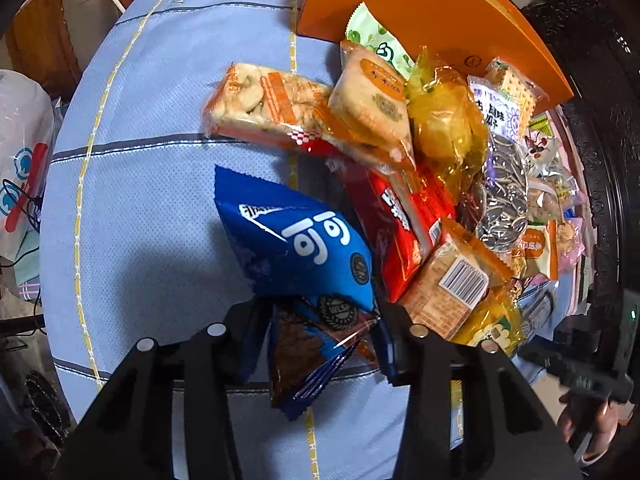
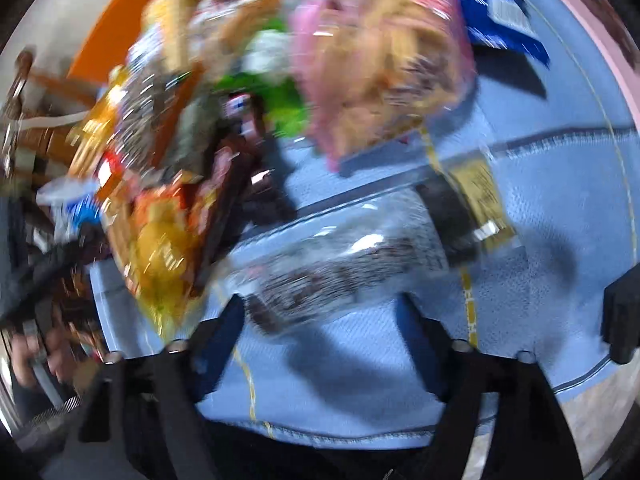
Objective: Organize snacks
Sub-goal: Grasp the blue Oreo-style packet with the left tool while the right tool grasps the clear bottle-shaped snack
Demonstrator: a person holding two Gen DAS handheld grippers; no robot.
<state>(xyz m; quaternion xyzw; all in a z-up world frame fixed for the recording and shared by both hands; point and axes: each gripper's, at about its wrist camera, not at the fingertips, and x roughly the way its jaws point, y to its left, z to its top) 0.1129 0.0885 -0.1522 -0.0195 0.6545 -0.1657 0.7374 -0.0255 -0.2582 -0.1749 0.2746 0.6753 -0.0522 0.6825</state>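
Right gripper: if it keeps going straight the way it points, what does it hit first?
Probably the clear packet with dark print lying on the blue tablecloth, just ahead of the right gripper, whose jaws stand apart. The frame is blurred, so depth is uncertain.

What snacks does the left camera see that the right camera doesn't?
Only the left wrist view: a blue foil snack packet between the left tool, and a red biscuit pack. Only the right wrist view: a blurry pink snack bag and a clear speckled packet. Both: the orange box and the blue tablecloth.
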